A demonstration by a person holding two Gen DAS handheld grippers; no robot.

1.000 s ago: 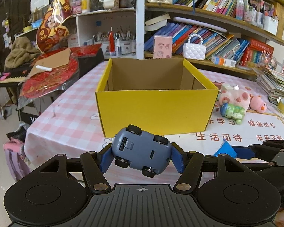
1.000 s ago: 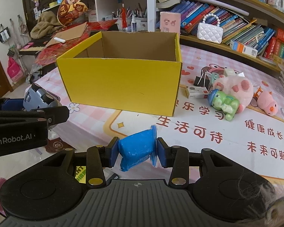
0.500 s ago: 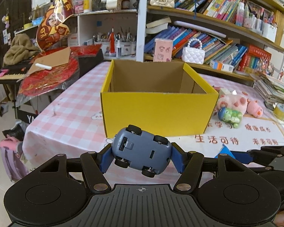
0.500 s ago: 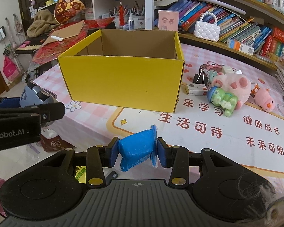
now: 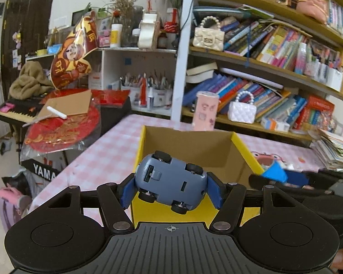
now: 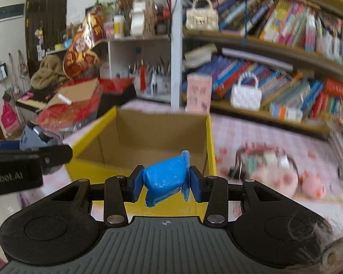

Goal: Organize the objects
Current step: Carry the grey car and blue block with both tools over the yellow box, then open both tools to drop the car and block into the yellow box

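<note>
My left gripper (image 5: 170, 188) is shut on a grey-blue toy car (image 5: 170, 181), held belly-up with its wheels showing, just above the near wall of the open yellow cardboard box (image 5: 242, 146). My right gripper (image 6: 165, 187) is shut on a blue wrapped packet (image 6: 165, 178), also at the box's (image 6: 89, 132) near edge. The box interior is brown and looks bare. In the right wrist view the car (image 6: 32, 135) and left gripper show at the left; in the left wrist view the blue packet (image 5: 274, 172) shows at the right.
The box stands on a pink checked tablecloth (image 5: 107, 155). Plush pigs and small toys (image 6: 274, 171) lie right of the box, blurred. A bookshelf (image 5: 263, 86) with two small handbags runs behind the table. A keyboard and red decorations (image 5: 61, 123) sit to the left.
Both grippers rose and moved toward the box with their loads still held. The box now sits low and close in both views, its open top in sight.
</note>
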